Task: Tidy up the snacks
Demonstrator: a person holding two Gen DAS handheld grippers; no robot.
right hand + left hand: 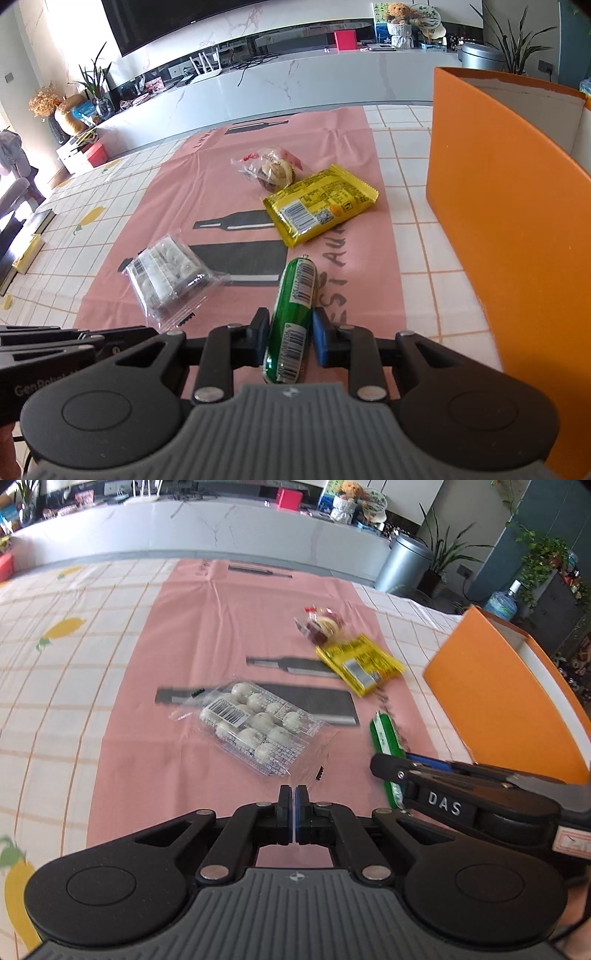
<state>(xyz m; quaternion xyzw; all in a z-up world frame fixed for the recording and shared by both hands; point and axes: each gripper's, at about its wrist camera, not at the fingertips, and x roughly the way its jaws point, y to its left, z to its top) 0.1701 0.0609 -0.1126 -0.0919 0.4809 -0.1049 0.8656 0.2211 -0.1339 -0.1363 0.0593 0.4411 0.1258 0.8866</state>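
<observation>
My right gripper point(290, 325) is shut on a green snack stick point(295, 295), which lies lengthwise between the pads just above the pink mat point(166, 206). The left wrist view shows the same stick point(384, 734) and right gripper point(395, 771) at the right. My left gripper point(294, 805) is shut with nothing between its pads, just short of a clear pack of white balls point(255, 727). Farther back lie a yellow packet point(360, 662) and a clear-wrapped pastry point(321, 622). An open orange box point(498, 221) stands upright to the right.
A checked tablecloth point(55, 646) with lemon prints lies under the mat. Beyond the table's far edge run a long white counter point(221, 528), a grey bin point(402, 565) and potted plants. The orange box point(498, 701) walls off the table's right side.
</observation>
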